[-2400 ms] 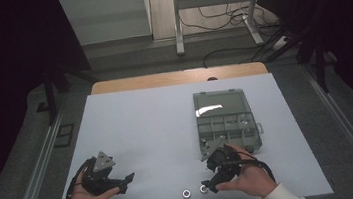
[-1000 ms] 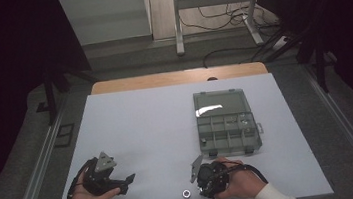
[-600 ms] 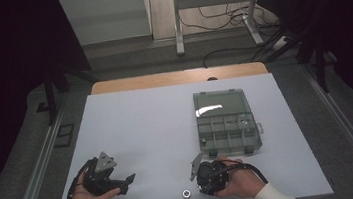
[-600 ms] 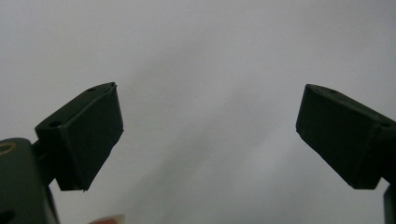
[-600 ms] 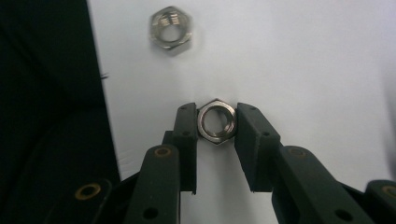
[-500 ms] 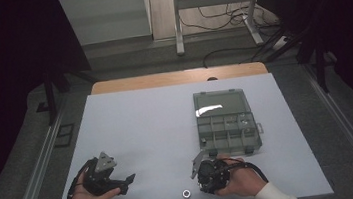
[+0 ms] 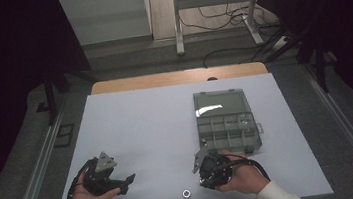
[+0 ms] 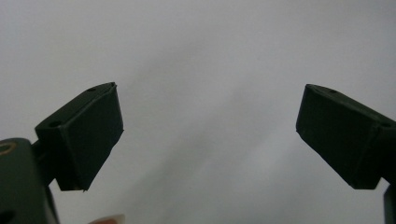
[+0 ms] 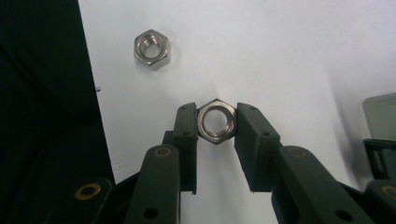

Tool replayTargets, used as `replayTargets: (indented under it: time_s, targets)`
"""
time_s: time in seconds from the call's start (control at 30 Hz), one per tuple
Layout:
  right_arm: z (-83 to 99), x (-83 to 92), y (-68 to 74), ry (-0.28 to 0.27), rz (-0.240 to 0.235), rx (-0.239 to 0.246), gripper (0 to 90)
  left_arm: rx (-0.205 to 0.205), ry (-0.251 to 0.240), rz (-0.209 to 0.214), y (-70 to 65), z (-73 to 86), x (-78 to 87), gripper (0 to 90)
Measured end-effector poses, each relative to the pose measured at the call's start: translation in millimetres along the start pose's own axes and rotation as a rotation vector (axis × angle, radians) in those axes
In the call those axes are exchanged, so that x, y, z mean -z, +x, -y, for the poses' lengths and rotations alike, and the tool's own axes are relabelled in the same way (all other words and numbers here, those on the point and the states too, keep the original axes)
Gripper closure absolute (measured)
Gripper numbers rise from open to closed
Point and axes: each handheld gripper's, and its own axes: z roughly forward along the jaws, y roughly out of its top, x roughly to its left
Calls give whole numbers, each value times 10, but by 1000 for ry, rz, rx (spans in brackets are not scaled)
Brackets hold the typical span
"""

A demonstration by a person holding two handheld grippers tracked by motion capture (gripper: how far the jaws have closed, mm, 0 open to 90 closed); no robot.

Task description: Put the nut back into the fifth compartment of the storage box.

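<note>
Holding a nut [image 9: 214,121] between its two jaws, the right hand-held gripper [image 9: 215,122] is closed on it; the pads press on two opposite flat sides of the hexagon, and the jaws have just been closing with this nut between them. In the high view this gripper [image 7: 207,172] is near the front edge of the surface [image 7: 137,129], just in front of the box [image 7: 226,122].

To do this step well, I think the grip should stay firm and the lift should go straight up, because the nut is thin and smooth and may turn or slip out from the pads. The pads sit on flat faces, which is good. The likely place for it is one of the compartments of the open box, so the hand should move slowly and open the jaws only when the nut is low over a compartment.

The left hand-held gripper [image 7: 123,182] rests near the front left corner of the surface, with its jaws wide open and nothing between them.

Counting: two nuts are in sight, the held one and a second nut [image 9: 151,46] that lies free on the surface close to the front edge [image 7: 187,194]. One box with its lid open, two hand-held grippers. What lies inside the compartments is too small to count.
</note>
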Motion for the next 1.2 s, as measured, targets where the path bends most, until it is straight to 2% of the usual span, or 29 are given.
replayTargets:
  time_s: [0.67, 1.2]
  targets:
    - [-25, 146, -83, -52, 41, -22, 701, -1, -2, 1, -7, -3, 2, 76]
    - [24, 259, -231, -98, 79, -74, 701, -3, 1, 2, -14, -3, -6, 76]
